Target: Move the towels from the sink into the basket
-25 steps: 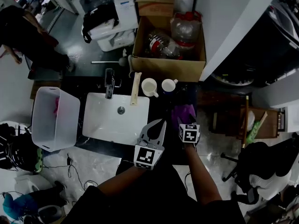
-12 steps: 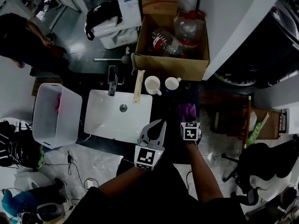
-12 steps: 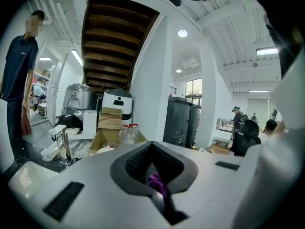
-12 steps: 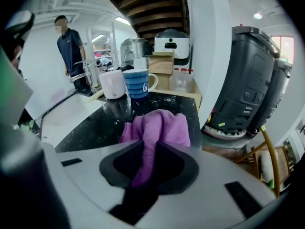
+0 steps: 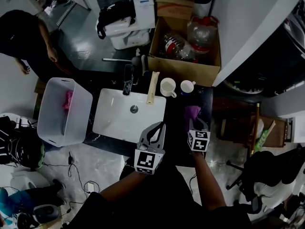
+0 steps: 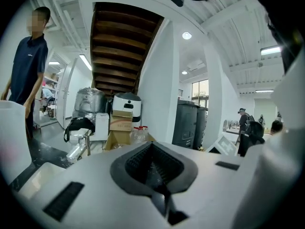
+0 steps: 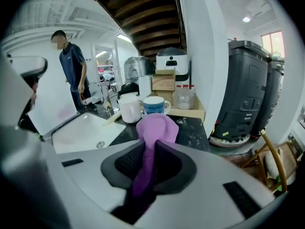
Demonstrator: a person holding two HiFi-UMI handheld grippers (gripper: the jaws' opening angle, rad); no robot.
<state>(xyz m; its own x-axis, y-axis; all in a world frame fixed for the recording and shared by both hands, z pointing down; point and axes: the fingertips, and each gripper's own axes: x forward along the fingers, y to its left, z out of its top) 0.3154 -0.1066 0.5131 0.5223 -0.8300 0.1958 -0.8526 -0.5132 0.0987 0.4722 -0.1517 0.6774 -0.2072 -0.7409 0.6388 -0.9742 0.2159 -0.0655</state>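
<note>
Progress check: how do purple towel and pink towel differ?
The purple towel is clamped in the right gripper, whose jaws have just been closing; pink towel lies loose. The purple towel is over the counter; pink towel in the white basket. Both are out of the sink.

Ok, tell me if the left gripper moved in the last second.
Yes. The left gripper has shifted left: its jaws were over the counter right of the sink, and now reach over the sink's right edge.
</note>
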